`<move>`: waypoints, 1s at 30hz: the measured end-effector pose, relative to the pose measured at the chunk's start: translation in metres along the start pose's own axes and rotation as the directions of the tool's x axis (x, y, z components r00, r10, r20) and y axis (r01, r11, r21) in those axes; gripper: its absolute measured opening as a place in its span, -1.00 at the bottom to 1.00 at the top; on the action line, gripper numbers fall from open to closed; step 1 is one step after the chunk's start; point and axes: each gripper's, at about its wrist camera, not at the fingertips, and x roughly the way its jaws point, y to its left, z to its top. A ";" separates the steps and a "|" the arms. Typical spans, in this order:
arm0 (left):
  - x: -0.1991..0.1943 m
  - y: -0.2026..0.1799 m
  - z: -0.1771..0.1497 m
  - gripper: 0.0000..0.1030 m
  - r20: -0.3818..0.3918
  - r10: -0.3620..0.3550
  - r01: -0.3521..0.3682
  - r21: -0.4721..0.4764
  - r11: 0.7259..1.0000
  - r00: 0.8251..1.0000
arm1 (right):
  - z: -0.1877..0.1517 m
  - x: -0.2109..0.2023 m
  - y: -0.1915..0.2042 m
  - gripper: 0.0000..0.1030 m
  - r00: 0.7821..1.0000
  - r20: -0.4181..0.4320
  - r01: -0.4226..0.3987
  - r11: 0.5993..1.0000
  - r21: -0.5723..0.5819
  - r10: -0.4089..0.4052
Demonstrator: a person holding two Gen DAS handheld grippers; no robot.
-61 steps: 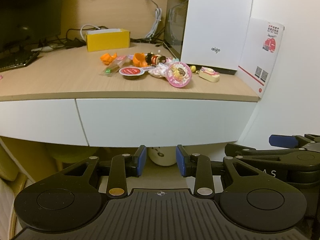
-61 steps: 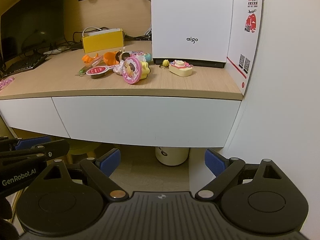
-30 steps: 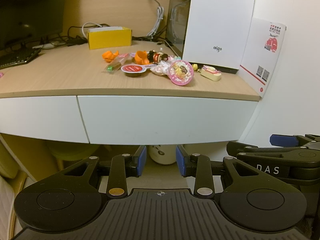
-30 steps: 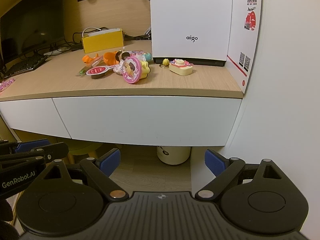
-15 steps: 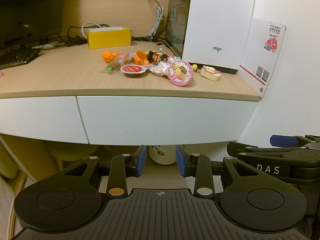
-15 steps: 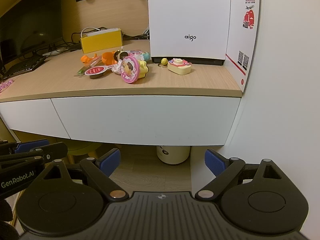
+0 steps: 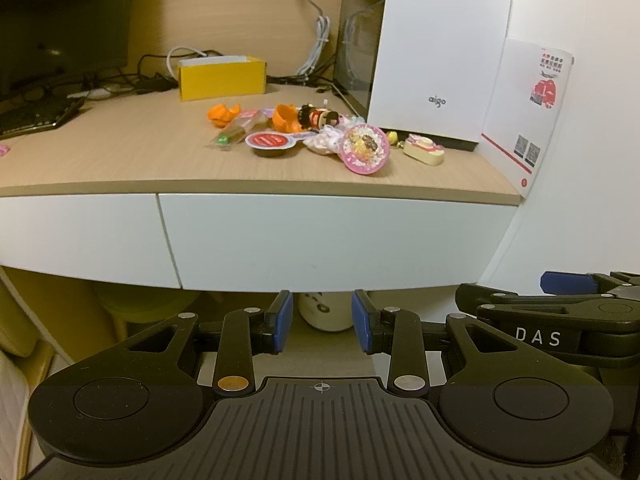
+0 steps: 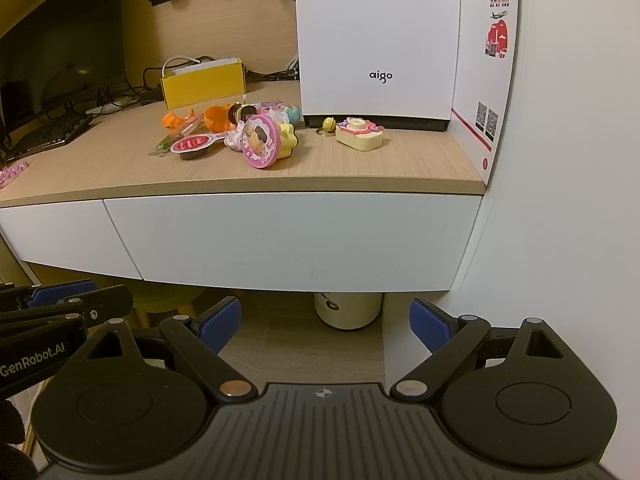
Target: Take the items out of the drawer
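The drawer (image 7: 332,236) is the landmark: a plain white front under the wooden desk top (image 7: 120,156), fully closed, with no handle visible. A second white front (image 7: 80,236) adjoins it on its left.

Left gripper (image 7: 320,326): held below the drawer's lower edge and short of it, not touching. Its blue-padded jaws stand a modest gap apart with nothing between them; through the gap a cream-coloured bin (image 7: 326,312) shows on the floor beneath the drawer.

Right gripper (image 8: 325,322): likewise below the drawer's lower edge and apart from it, toward the drawer's right half. Its jaws are spread wide and hold nothing. The same bin (image 8: 347,310) is seen between them, under the drawer.

The two grippers are side by side; each appears at the edge of the other's view.

Above the drawer, on the desk top, lies a cluster of small items: a round pink toy (image 8: 262,142), a red-lidded cup (image 7: 268,144), orange pieces (image 7: 224,114), a small doll (image 7: 318,118) and a cream toy camera (image 8: 359,134). Behind these, further back from the drawer, stand a white computer case (image 8: 380,40) and a yellow box (image 7: 222,78). A leaflet (image 8: 490,76) leans on the wall at the drawer's right end.
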 end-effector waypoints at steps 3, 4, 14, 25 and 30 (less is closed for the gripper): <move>-0.001 0.002 0.002 -0.30 -0.002 0.002 -0.002 -0.006 1.000 1.000 | 0.000 0.000 0.002 0.79 1.000 -0.001 -0.002 1.000 -0.003 0.002; -0.001 0.002 0.002 -0.30 0.001 0.003 -0.003 -0.006 1.000 1.000 | 0.000 -0.001 0.002 0.79 1.000 0.001 0.000 1.000 -0.003 0.000; -0.004 0.002 0.002 -0.30 0.003 0.004 -0.004 -0.005 1.000 1.000 | -0.001 -0.004 0.005 0.79 1.000 0.004 -0.003 1.000 -0.006 0.003; -0.004 0.003 0.000 -0.30 0.003 0.006 -0.006 -0.011 1.000 1.000 | 0.000 -0.005 0.006 0.79 1.000 0.002 -0.010 1.000 -0.003 0.010; -0.004 0.004 0.000 -0.30 0.000 0.007 -0.007 -0.013 1.000 1.000 | 0.000 -0.005 0.007 0.79 1.000 -0.003 -0.013 1.000 -0.006 0.013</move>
